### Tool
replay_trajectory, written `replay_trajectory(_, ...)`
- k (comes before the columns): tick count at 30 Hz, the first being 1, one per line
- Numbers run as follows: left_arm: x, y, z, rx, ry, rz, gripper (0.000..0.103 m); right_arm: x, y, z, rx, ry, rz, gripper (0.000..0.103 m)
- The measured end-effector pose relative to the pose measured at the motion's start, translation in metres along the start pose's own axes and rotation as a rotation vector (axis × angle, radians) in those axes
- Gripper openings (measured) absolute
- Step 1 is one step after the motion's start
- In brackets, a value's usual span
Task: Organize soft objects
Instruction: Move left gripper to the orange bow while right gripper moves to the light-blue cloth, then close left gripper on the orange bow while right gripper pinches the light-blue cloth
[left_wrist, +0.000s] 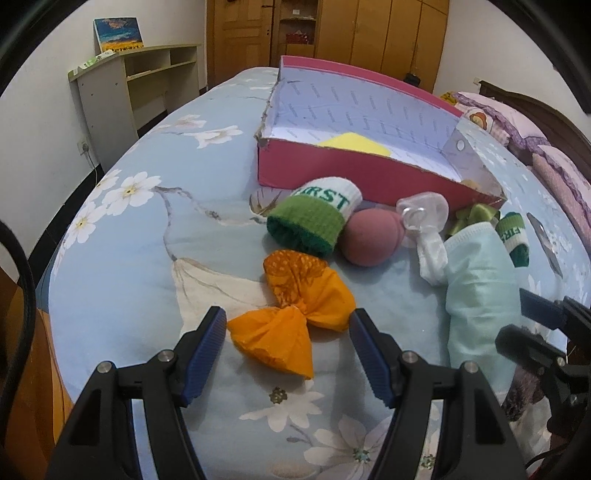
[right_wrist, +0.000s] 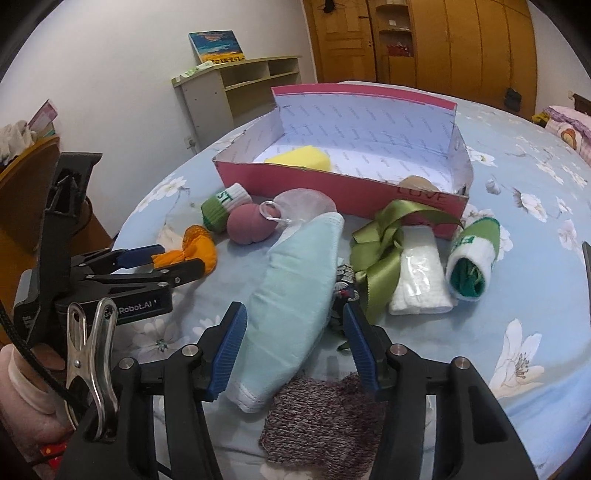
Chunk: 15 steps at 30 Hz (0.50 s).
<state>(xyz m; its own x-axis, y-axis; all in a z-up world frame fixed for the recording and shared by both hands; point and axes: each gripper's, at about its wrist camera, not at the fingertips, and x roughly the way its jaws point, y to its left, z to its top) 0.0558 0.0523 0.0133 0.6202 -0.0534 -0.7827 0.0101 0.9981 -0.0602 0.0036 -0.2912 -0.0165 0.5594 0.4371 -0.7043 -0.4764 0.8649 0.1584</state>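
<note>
On the floral bed (right_wrist: 517, 280), the soft things lie in a loose row in front of the pink box (right_wrist: 332, 192), whose near wall is low and whose far wall stands higher; a yellow sponge (right_wrist: 301, 158) already sits inside toward its left end.

From the left in the right wrist view: the left tongs (left_wrist: 288, 325) stand apart around the orange bow (left_wrist: 295, 314), its blue pads (left_wrist: 212, 328) on either side of the near lobe without clearly pressing it. The bow's long axis runs diagonally, from near-left to far-right. Bare bedsheet lies open to the left of it, up to the bed's curved edge.

Next come a green-and-white sock roll (right_wrist: 221, 206), lying tilted near the box's left corner, and a mauve ball (right_wrist: 249, 227) touching a translucent pouch (right_wrist: 306, 205).

The right tongs (right_wrist: 293, 343) are apart, straddling the near end of the pale green cloth (right_wrist: 291, 284), which points away toward the box. A knitted grey-purple piece (right_wrist: 321, 413) lies under the tongs.

Further right sit a green ribbon (right_wrist: 380, 251), a white folded pad (right_wrist: 421, 284) and a second sock roll (right_wrist: 472, 258), its open end facing the camera. Open sheet lies right of it.
</note>
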Motion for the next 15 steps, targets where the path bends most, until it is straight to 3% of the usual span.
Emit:
replay_trajectory(8,0.004,0.002,-0.002,-0.020,0.006,-0.011,0.072,-0.003,0.009,0.000,-0.011,-0.006,0.007,0.041)
replay_trajectory(15,0.004,0.003,-0.004,-0.022,-0.006,-0.035,0.055,-0.001,0.019,0.000,-0.056,0.002,0.017,0.037)
